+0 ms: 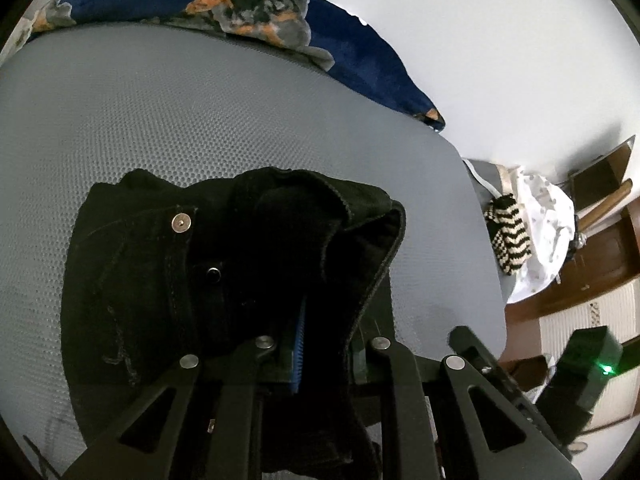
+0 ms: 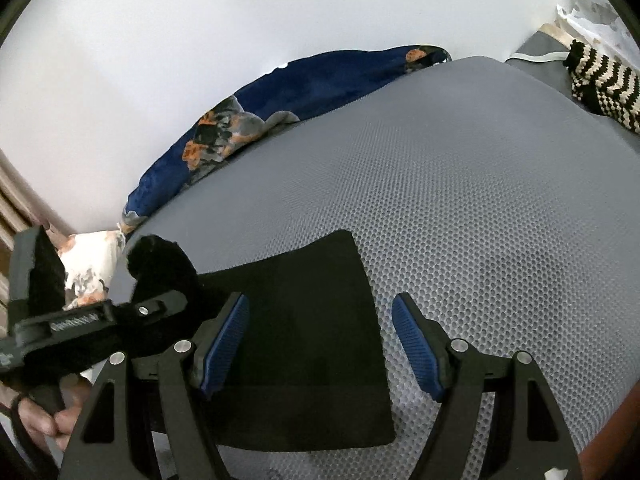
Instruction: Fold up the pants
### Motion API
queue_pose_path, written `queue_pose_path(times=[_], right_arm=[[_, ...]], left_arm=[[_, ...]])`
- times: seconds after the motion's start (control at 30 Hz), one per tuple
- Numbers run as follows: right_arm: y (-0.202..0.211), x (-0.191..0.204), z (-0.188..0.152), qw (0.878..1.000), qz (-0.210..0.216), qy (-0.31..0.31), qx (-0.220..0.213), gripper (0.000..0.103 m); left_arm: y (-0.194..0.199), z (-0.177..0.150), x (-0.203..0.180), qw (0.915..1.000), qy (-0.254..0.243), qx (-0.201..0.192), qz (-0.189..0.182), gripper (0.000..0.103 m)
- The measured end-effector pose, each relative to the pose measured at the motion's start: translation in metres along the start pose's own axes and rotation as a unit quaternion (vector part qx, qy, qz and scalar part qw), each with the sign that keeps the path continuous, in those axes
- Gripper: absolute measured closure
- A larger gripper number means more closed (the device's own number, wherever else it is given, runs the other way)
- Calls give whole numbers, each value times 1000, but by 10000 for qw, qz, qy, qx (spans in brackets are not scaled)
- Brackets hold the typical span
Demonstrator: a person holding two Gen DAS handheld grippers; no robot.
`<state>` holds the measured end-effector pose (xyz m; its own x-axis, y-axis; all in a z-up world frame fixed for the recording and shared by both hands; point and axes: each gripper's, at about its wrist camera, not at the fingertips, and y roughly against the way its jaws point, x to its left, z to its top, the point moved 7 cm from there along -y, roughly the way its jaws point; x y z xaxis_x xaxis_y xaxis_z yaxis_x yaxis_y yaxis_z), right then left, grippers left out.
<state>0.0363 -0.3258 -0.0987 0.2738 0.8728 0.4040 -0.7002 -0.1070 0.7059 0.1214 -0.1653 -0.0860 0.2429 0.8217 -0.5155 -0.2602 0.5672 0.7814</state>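
The pants (image 1: 160, 280) are black with a silver button, the mattress (image 2: 460, 200) is grey honeycomb mesh, the blanket (image 1: 360, 52) navy with orange and grey patches, the knit cloth (image 1: 508, 236) black-and-cream zigzag, and the claw pads (image 2: 416, 348) blue.

**Black claws with blue ribbed pads**

The right claw (image 2: 320, 344) has black angular link arms with triangular cut-outs, round silver pivot screws and blue ribbed pads (image 2: 224, 344) on its fingers. The left claw (image 1: 298, 344) is the same build, one blue pad edge showing. A hand (image 2: 44, 420) wears a thin dark loop around one finger.
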Motion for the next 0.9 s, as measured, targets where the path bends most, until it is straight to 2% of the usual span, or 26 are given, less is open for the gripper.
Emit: queue_pose_path(times=[0.23,0.57,0.7,0.8,0.9], right_arm=[[4,-7,5,9997,-42,-134,-181,30],[5,-11,7,9995,-13,-232,-203,30],[4,-14,8,9995,6,-278,-178,30],[3,-15,9,9995,18,-283,-160,30],[0,-15,9,9996,25,-263,-134,30]], left_arm=[[-14,-6,1,9999,-51,-48,146,87],[-26,-12,-4,9995,-193,-77,250,81],[-26,-17,-10,9993,-343,-88,98,71],[-22,-20,-16,9985,-525,-132,89,56],[-12,-21,-19,9964,-767,-323,128,51]])
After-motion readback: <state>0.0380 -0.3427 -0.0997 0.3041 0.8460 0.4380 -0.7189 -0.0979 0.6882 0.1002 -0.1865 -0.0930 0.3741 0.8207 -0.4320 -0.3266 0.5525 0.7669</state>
